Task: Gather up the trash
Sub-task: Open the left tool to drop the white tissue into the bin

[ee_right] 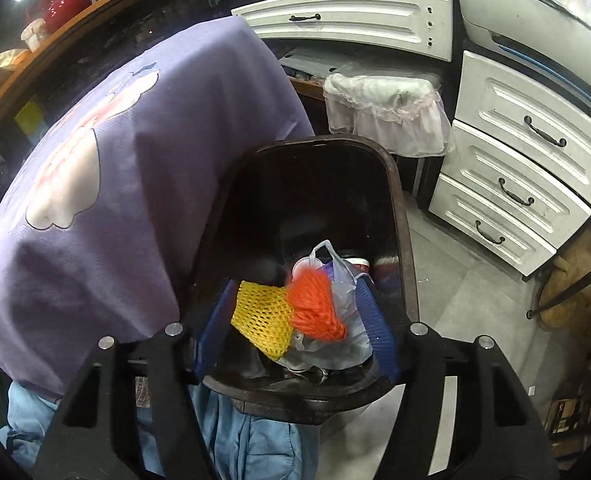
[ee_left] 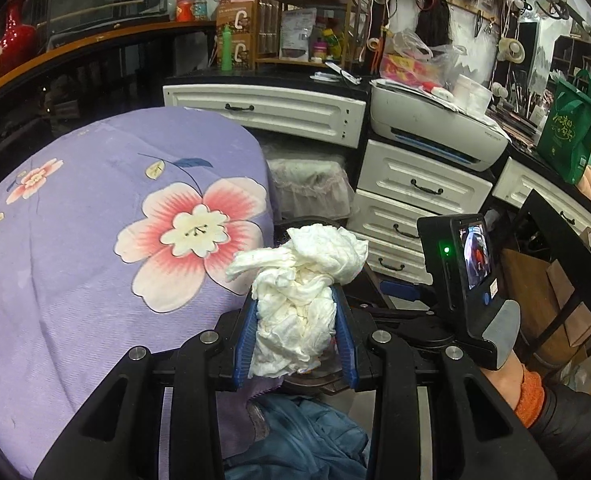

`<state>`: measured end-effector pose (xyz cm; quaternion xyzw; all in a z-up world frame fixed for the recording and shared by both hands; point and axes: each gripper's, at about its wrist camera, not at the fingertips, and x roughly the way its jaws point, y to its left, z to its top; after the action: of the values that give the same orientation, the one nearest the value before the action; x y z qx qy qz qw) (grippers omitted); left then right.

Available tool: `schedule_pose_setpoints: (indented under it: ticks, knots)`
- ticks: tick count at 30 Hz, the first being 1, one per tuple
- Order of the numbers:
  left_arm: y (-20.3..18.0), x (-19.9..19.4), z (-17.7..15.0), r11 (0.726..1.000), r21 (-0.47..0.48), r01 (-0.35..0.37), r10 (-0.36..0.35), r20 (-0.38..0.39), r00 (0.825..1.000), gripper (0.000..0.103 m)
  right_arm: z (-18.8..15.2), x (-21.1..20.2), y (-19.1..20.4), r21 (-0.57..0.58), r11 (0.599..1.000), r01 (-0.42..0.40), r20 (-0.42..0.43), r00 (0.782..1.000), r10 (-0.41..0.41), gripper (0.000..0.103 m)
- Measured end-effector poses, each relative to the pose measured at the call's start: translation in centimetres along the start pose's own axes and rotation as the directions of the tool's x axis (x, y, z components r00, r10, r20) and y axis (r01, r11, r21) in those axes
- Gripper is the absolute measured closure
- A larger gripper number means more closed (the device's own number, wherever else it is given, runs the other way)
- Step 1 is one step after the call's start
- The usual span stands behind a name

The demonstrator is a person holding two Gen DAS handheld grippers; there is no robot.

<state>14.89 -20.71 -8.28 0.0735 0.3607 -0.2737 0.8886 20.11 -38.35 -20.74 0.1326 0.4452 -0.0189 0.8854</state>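
- The left gripper sits at the lower centre of its view, its blue pads clamped on a crumpled wad of white tissue paper that bulges up above the fingertips.
- To the left of the wad spreads a purple cloth with pink flowers; blue fabric lies under the fingers at the bottom edge.
- At the right of that view the other gripper's camera unit shows a lit green lamp, with a hand in an orange cuff below it.
- The right gripper stands with its jaws apart over a dark brown trash bin, lower centre of its view.
- Between the blue fingers are a yellow foam fruit net and an orange net; the orange one is blurred, and the pads seem not to press either.
- Beneath them in the bin lies a thin plastic bag.
- A white drawer cabinet fills the right, and a frilled white cover sits behind the bin.
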Motion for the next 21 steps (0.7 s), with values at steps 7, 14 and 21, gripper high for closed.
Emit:
schedule_pose_setpoints:
  ticks: [7,14,21]
  knots:
    - [-0.9,1.4,-0.2,1.0,0.016,0.023,-0.023,-0.029,0.999,0.068,0.0,-2.6,-1.5,0.026,0.999,0.037,0.047,0.998,-0.038,0.035]
    - [-2.1,4.0,-0.1,0.998,0.047,0.052,-0.048,-0.079,0.996,0.068,-0.2,-6.6,-3.1,0.05,0.995,0.087,0.124,0.988,-0.093,0.03]
    - [-3.1,7.8,0.2,0.996,0.036,0.076,-0.07,-0.15,0.986,0.067,-1.1,-9.1,-4.8,0.092,0.99,0.108,0.148,0.982,-0.121,0.028]
